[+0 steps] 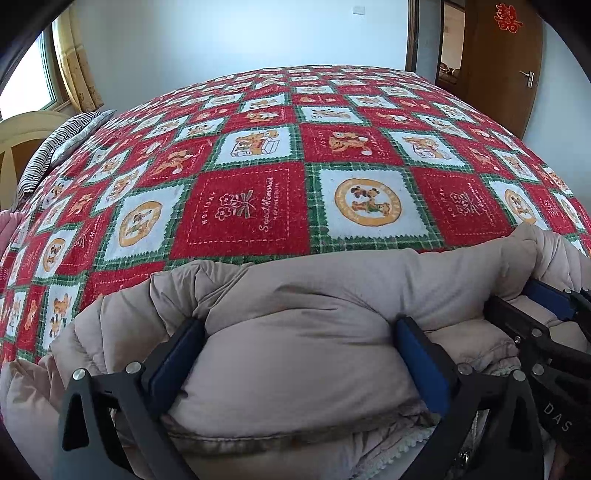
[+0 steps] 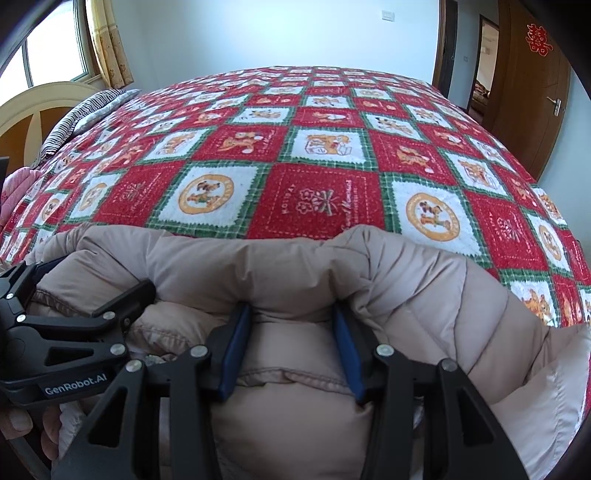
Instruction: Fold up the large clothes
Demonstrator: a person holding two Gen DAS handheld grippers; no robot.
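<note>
Beige quilted fabric fills the near field: I have a padded coat [image 1: 295,350] bunched at the near edge of the bed. My left gripper [image 1: 295,354] stands wide, with a thick puffed fold of the coat between its blue pads [image 1: 177,354], which press into the padding on both sides. My right gripper [image 2: 291,347] is at a narrower setting and pinches a smaller roll of the same coat [image 2: 295,280] between its pads [image 2: 236,343]. I judge the two grips sit side by side along one folded edge so that the fold can be carried or laid down evenly without the slippery shell sliding apart. The grippers are close together; each shows at the edge of the other's view. A hand [image 2: 22,428] shows at the lower left of the right wrist view.

Beyond the coat, a red, white and green checked blanket [image 1: 258,177] with bear motifs covers the bed, flat and free of other items. A striped pillow [image 1: 62,144] lies at the far left by a cream headboard [image 1: 22,129]. Further back: a window with yellow curtain [image 1: 74,62], a pale wall, and a brown door [image 1: 506,62] bearing a red paper ornament [image 1: 509,17].
</note>
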